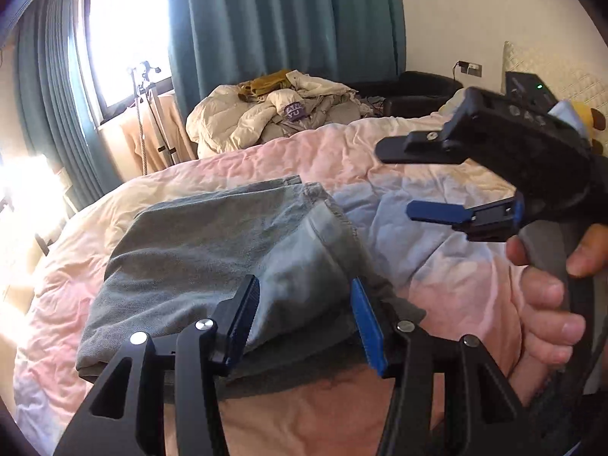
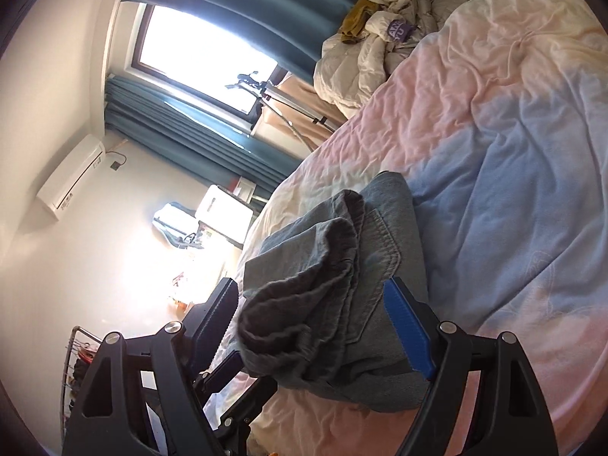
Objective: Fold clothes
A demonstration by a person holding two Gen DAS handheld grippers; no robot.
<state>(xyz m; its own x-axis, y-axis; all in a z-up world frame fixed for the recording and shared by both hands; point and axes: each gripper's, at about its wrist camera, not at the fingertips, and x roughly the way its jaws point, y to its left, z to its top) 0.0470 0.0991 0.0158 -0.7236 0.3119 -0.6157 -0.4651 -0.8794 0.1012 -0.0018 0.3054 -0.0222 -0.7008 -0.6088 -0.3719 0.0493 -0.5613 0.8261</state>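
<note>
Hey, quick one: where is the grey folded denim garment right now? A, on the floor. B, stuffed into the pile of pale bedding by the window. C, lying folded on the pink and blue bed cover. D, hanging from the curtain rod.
C: the folded denim garment lies on the pink and blue bed cover, apart from the pale bedding pile farther back near the window.

Both the left gripper (image 1: 304, 315) and right gripper (image 1: 399, 182) stand with jaws apart.
</note>
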